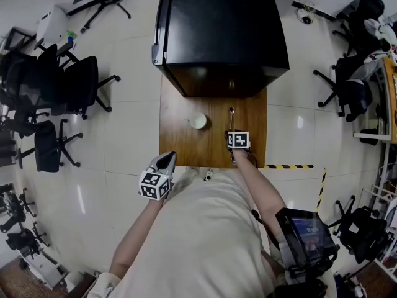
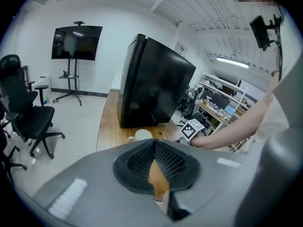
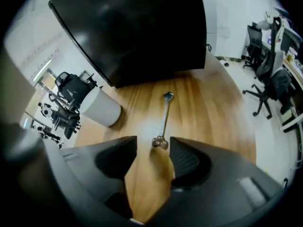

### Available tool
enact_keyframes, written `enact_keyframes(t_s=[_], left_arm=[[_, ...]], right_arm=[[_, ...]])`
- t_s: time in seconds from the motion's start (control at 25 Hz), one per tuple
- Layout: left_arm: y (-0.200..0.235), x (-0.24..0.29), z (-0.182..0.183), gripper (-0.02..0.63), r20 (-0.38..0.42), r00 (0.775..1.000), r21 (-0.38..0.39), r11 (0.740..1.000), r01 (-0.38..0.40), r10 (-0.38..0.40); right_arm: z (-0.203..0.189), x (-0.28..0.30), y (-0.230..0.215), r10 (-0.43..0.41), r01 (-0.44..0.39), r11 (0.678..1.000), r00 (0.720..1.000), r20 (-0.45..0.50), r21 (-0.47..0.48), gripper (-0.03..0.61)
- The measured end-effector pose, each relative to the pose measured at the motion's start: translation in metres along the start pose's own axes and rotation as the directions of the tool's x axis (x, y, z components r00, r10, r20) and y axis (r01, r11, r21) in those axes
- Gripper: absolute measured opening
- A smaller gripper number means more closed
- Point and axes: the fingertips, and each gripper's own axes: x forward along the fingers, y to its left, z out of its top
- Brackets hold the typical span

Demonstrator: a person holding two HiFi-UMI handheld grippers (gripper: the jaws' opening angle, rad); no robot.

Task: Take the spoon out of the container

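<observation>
A metal spoon (image 3: 164,118) lies flat on the wooden table (image 3: 213,122), out of the white cup (image 3: 98,108); the head view shows the spoon (image 1: 231,113) to the right of the cup (image 1: 198,121). My right gripper (image 3: 153,142) points steeply down over the spoon's near end, jaws open, and the pads do not touch it. In the head view the right gripper (image 1: 233,131) is at the spoon's near end. My left gripper (image 1: 165,161) hangs off the table's front left corner, shut and empty (image 2: 154,145).
A big black cabinet (image 1: 220,30) fills the far half of the table (image 1: 177,135). Office chairs (image 1: 68,85) stand on the floor to the left, more at the right (image 1: 347,92). Yellow-black tape (image 1: 288,166) marks the floor. A screen on a stand (image 2: 76,42) is by the wall.
</observation>
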Motion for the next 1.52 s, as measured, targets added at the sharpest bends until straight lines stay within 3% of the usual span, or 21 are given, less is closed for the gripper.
enact_keyframes(t_s=[0.16,0.28,0.4,0.72,0.96,1.2,1.52], left_arm=[[0.013,-0.007,-0.003,-0.011,0.028,0.998,-0.012,0.999,0.049,-0.048],[0.020,-0.015,-0.006,-0.011,0.049,0.997,-0.027,0.997,0.069,-0.068],[0.013,-0.011,-0.007,-0.012,0.074,0.991,-0.032,0.993,0.111,-0.108],[0.007,-0.012,-0.014,-0.012,0.121,0.969,0.008,0.976,0.215,-0.215],[0.012,-0.015,-0.036,-0.012,0.101,0.958,0.026,0.963,0.268,-0.269],[0.018,-0.014,-0.055,-0.012,0.051,0.959,0.081,0.959,0.273,-0.278],[0.002,-0.021,-0.059,-0.012,0.047,0.971,0.101,0.968,0.229,-0.234]], right_arm=[[0.002,-0.015,0.019,-0.042,0.044,0.997,0.998,0.038,-0.057,0.213],[0.006,-0.025,0.046,-0.027,0.034,0.993,0.997,0.067,-0.111,0.207],[0.015,-0.049,0.043,-0.080,0.096,0.984,0.991,0.109,-0.152,0.202],[0.038,-0.114,0.072,-0.103,0.147,0.973,0.966,0.236,-0.176,0.193],[0.030,-0.158,0.088,-0.124,0.177,0.973,0.943,0.308,-0.148,0.181],[0.020,-0.191,0.109,-0.022,0.046,0.998,0.911,0.412,-0.049,0.133],[0.008,-0.209,0.106,0.074,-0.052,0.997,0.868,0.491,-0.059,0.124]])
